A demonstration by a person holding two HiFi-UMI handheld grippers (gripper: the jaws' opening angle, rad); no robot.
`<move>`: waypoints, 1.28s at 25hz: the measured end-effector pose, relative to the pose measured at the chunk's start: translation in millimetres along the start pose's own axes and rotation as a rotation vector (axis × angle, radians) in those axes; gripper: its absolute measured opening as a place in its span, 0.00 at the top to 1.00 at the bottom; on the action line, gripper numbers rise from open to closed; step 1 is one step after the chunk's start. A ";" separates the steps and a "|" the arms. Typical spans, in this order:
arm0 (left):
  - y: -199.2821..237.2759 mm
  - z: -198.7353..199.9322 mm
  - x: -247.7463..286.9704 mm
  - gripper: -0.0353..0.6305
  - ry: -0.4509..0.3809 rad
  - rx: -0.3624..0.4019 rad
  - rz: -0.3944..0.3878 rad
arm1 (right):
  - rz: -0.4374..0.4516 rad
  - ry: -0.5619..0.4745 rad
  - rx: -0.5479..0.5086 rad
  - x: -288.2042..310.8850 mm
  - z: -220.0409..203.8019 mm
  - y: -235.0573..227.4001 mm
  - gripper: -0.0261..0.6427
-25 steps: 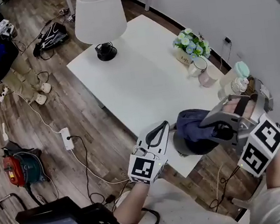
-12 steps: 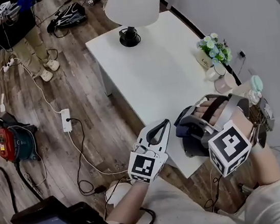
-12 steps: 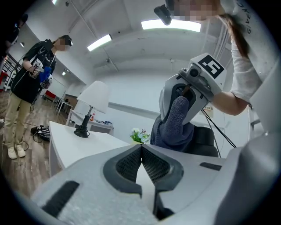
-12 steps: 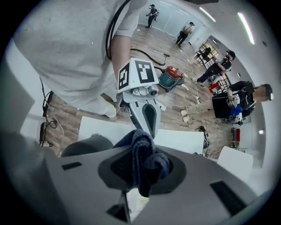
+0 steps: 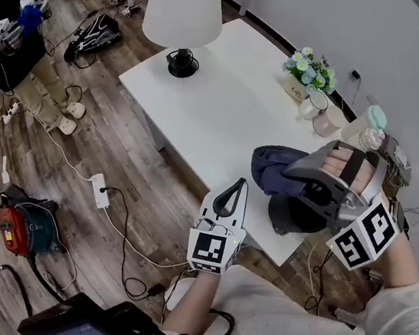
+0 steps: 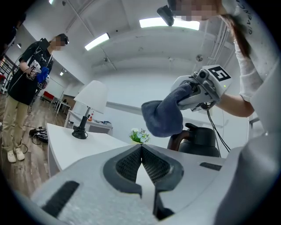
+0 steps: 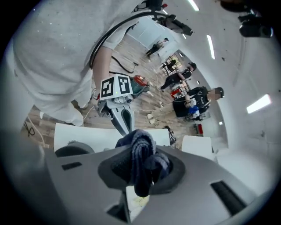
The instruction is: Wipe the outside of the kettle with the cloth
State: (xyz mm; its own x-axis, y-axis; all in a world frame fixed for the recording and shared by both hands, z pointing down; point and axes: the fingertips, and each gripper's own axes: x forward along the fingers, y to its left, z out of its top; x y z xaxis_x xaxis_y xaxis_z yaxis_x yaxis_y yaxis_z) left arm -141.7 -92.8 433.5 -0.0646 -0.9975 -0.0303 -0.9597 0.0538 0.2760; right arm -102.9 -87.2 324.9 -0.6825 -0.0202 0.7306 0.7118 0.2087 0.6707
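Blue cloth (image 5: 271,168): pinched in right gripper (image 5: 297,177) jaws, above black kettle (image 5: 285,222) at table (image 5: 210,116) corner. Empty left gripper (image 5: 233,196): jaws pressed together. Risk: wiping pressure may push the unsteadied kettle off the edge.

Your right gripper (image 5: 298,178) and cloth (image 5: 271,166) cover most of the kettle (image 5: 286,219) from above; only its dark flank shows.

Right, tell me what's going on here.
A person at the white table holds a gripper in each hand. The right gripper is shut on a blue cloth, held just over the black kettle near the table's edge; contact isn't clear. The left gripper is shut and empty, beside the kettle.
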 end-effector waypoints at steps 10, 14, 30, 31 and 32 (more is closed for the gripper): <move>-41.7 12.1 25.3 0.94 -0.004 0.026 -0.147 | -0.058 0.248 0.116 -43.7 -3.7 70.6 0.87; -45.1 4.8 28.4 0.94 0.020 0.028 -0.162 | 0.014 0.342 0.021 -14.6 -5.7 103.4 0.87; -21.4 -34.6 7.9 0.94 0.073 0.019 -0.115 | 0.006 0.425 0.308 30.8 9.0 164.3 0.87; -21.9 -34.3 8.3 0.94 0.068 0.020 -0.121 | 0.001 0.433 0.328 32.9 8.1 169.2 0.87; -24.0 -33.6 9.4 0.94 0.062 0.026 -0.132 | -0.004 0.441 0.345 35.1 7.0 174.3 0.87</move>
State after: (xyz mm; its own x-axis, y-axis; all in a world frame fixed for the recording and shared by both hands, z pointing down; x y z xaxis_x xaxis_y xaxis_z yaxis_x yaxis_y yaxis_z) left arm -110.1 -105.1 458.8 0.0784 -0.9969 -0.0051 -0.9655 -0.0772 0.2489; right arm -4.0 -44.7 466.6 -0.4984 -0.4129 0.7623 0.5633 0.5142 0.6468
